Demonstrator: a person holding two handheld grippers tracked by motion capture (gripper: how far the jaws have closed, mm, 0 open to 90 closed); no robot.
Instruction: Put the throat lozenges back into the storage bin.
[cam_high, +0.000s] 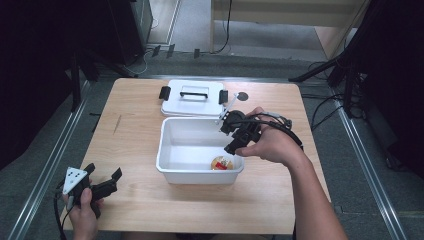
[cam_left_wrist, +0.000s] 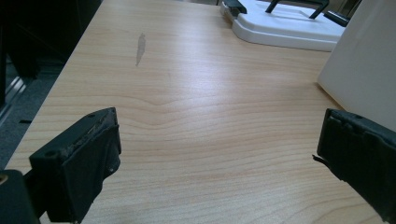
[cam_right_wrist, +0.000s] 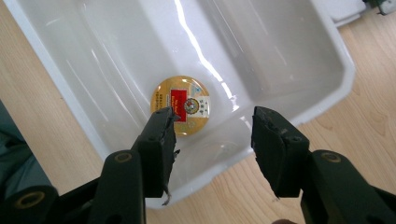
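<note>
A white plastic bin (cam_high: 172, 150) stands mid-table. A round gold tin with a red label (cam_high: 222, 163) lies flat on its floor near the front right corner, also seen as the tin (cam_right_wrist: 181, 104) in the right gripper view. My right gripper (cam_high: 232, 134) hovers over the bin's right rim, tilted down toward the tin, jaws open and empty (cam_right_wrist: 212, 126). My left gripper (cam_high: 104, 179) rests low at the table's front left corner, open with nothing between its fingers (cam_left_wrist: 217, 144). The bin's wall (cam_left_wrist: 366, 70) stands to its right.
The bin's white lid (cam_high: 192, 97) with black handle and clips lies flat behind the bin, also seen as the lid (cam_left_wrist: 287, 30). A small dark disc (cam_high: 242, 96) sits beside it. A grey scuff (cam_left_wrist: 140, 46) marks the wood. Bare table lies left of the bin.
</note>
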